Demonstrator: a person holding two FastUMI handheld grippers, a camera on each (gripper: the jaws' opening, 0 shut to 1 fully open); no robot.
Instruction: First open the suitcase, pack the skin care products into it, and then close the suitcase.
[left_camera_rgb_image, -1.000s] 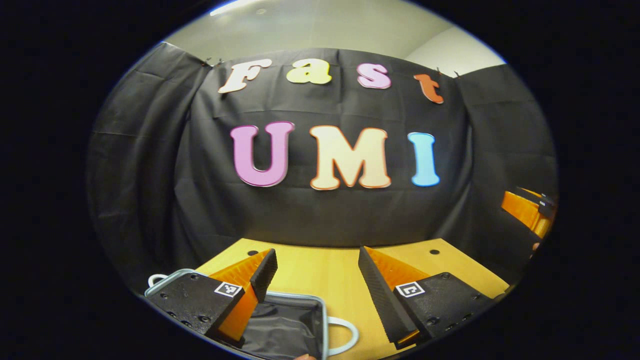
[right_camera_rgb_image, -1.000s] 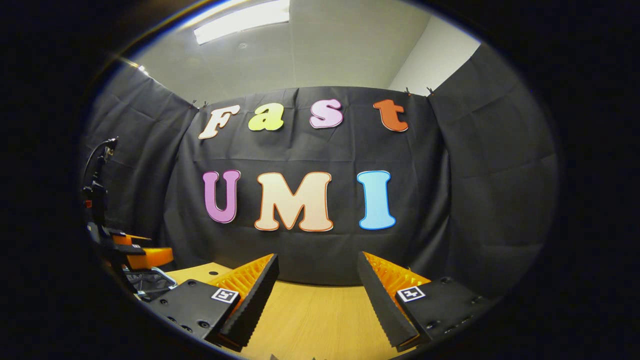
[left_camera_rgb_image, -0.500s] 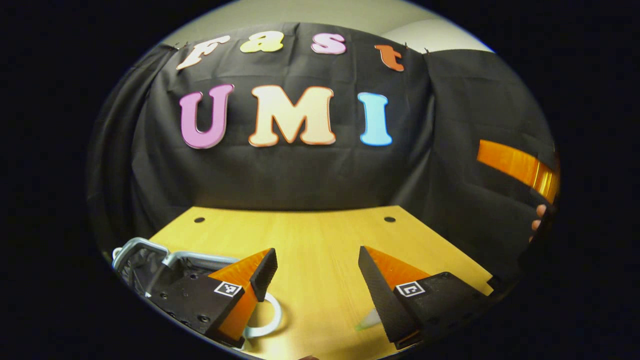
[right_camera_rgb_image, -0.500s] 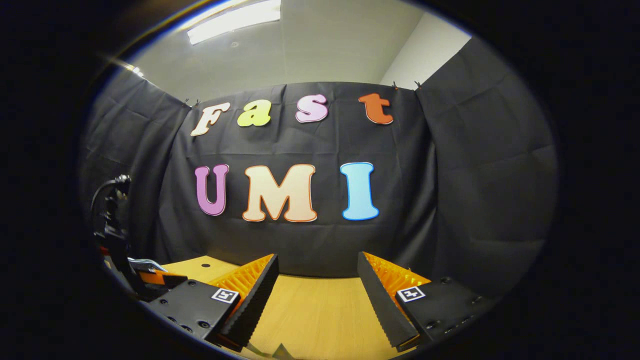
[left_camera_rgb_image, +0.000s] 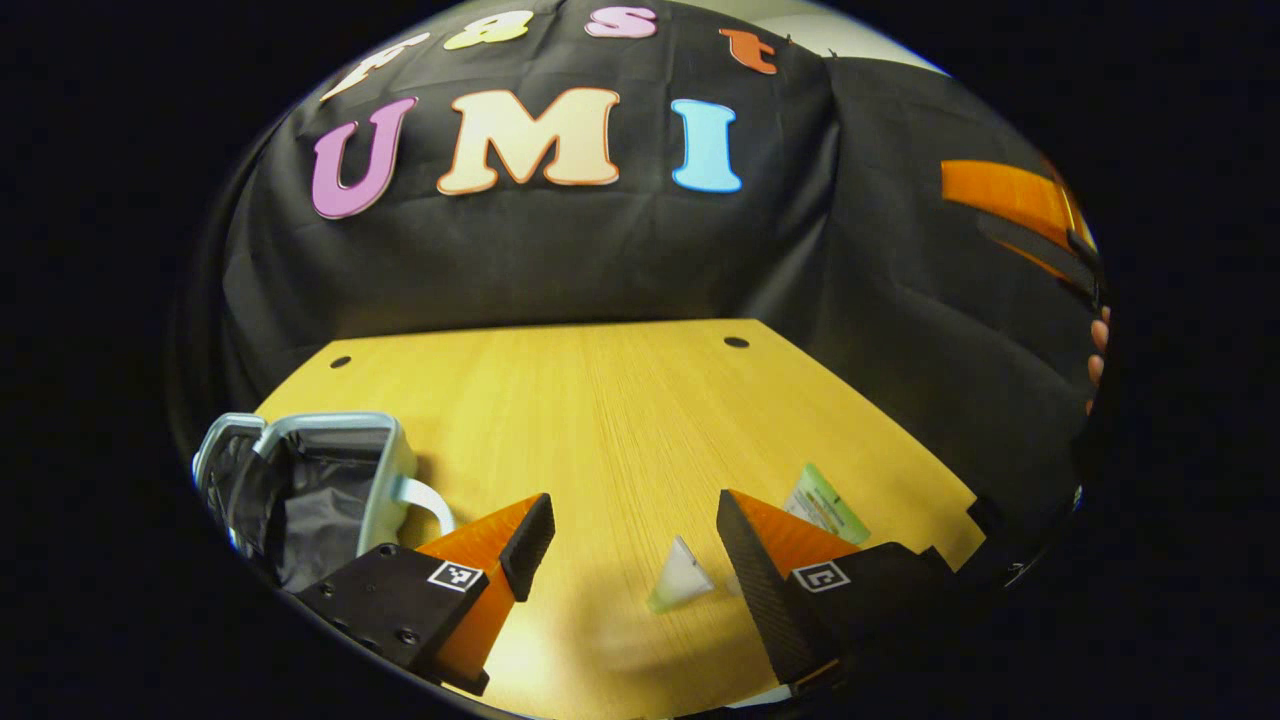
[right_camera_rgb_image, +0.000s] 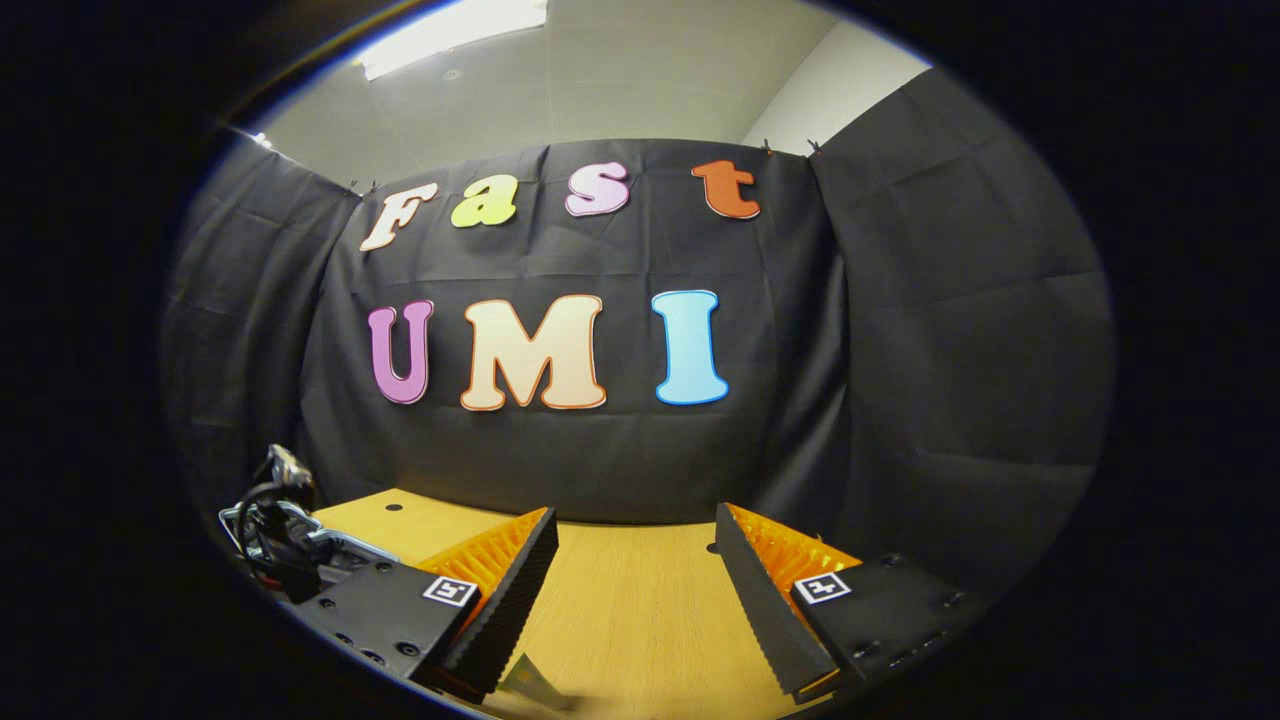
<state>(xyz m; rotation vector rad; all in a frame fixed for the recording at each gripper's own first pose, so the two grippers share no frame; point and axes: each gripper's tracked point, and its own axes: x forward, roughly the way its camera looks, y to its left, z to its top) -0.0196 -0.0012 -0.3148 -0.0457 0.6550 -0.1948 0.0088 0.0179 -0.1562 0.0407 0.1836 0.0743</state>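
1. The desk (left_camera_rgb_image: 600, 400) takes up the middle of the left gripper view, mostly bare wood, so there's plenty of room to work.
2. The suitcase (left_camera_rgb_image: 300, 480) sits lower left, lid up and dark lining showing, ready for packing, I'd guess.
3. The left gripper (left_camera_rgb_image: 630, 540) has its fingers wide with nothing between them; same for the right gripper (right_camera_rgb_image: 635, 570).
4. Skin care sachets: a green sachet (left_camera_rgb_image: 825, 503) lower right, and a pale sachet (left_camera_rgb_image: 682, 575) flat between the left fingers, probably the next pick.
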